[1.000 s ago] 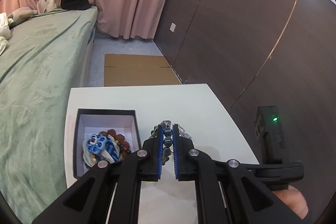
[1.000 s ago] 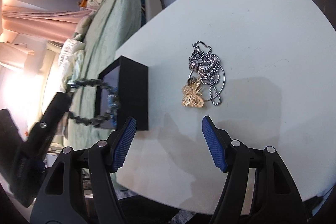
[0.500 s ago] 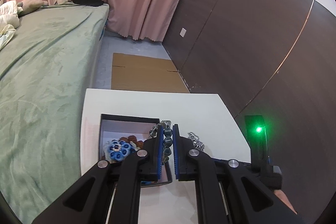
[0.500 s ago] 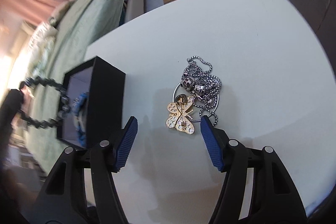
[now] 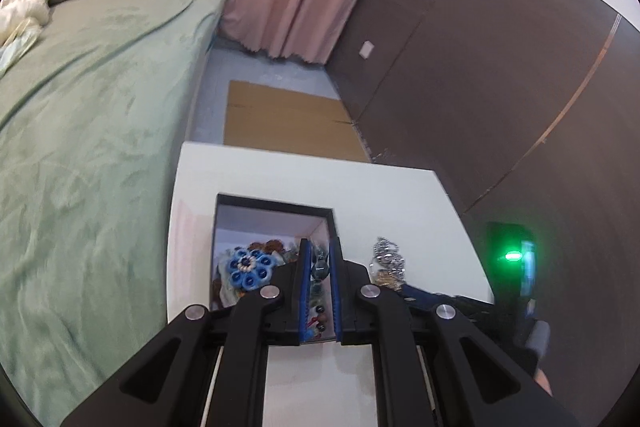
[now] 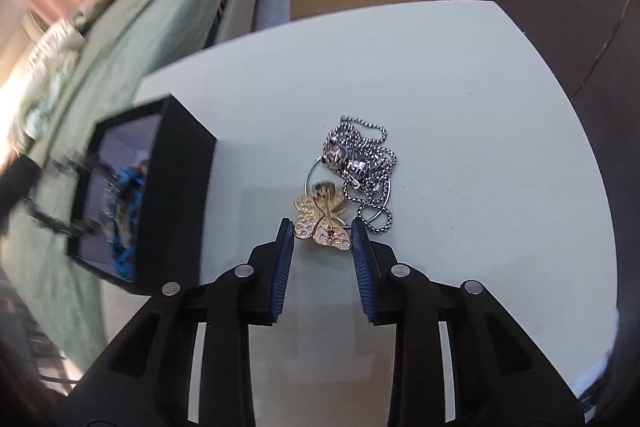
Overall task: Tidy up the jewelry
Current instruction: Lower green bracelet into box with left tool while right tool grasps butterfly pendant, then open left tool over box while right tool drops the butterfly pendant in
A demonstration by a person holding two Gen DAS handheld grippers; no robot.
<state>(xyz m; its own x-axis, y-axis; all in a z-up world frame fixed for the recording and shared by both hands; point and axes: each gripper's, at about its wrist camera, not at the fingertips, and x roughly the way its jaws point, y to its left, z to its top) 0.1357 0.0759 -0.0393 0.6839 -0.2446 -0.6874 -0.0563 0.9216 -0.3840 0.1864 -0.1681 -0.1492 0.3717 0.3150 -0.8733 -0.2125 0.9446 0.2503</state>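
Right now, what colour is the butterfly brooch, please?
Gold, with pale filigree wings; butterfly brooch shows best in the right wrist view.

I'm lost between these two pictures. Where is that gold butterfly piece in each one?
Left wrist view: the gold butterfly piece only peeks out, right of centre, beside the right-hand black arm, just below the silver chain.
Right wrist view: centre, on the white table, between the closing tong tips.
Shared landmark: the black box, left of the butterfly in both.
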